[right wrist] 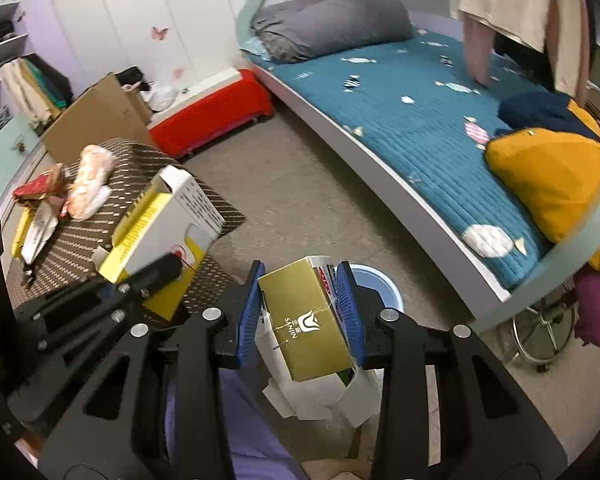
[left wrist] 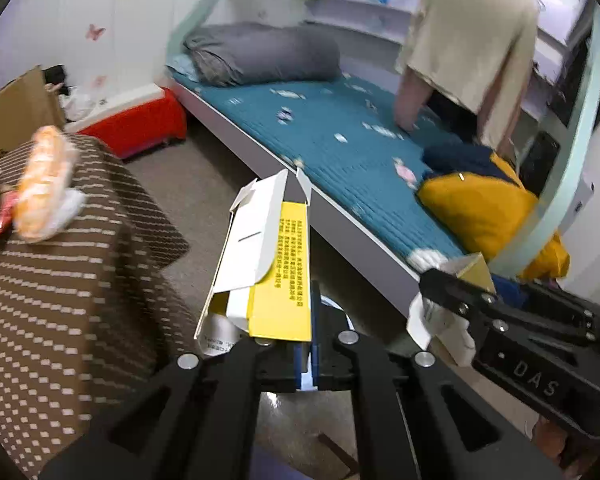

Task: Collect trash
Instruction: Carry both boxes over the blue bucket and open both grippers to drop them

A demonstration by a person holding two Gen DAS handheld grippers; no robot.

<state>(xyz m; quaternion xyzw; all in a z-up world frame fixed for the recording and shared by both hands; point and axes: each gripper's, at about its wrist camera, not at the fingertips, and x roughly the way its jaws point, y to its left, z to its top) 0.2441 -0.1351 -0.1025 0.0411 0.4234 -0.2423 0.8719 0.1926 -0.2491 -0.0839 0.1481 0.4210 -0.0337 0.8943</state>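
Low table, brown dotted cloth (right wrist: 216, 204): bread in clear wrap (right wrist: 90, 182); red wrapper (right wrist: 36, 188); flat yellow-and-silver packet (right wrist: 36, 228) at the far left edge.
Floor, grey-brown carpet (right wrist: 312, 200): red storage box with white lid (right wrist: 212, 110) by the wall; cardboard box (right wrist: 100, 120) just beside it; blue bin (right wrist: 376, 284) near the bed frame; chrome stool base (right wrist: 540, 336).
Bed, teal quilted cover (right wrist: 400, 100): rolled grey duvet (right wrist: 332, 24) at the head; yellow cushion (right wrist: 552, 176); navy garment (right wrist: 540, 110) touching the cushion.
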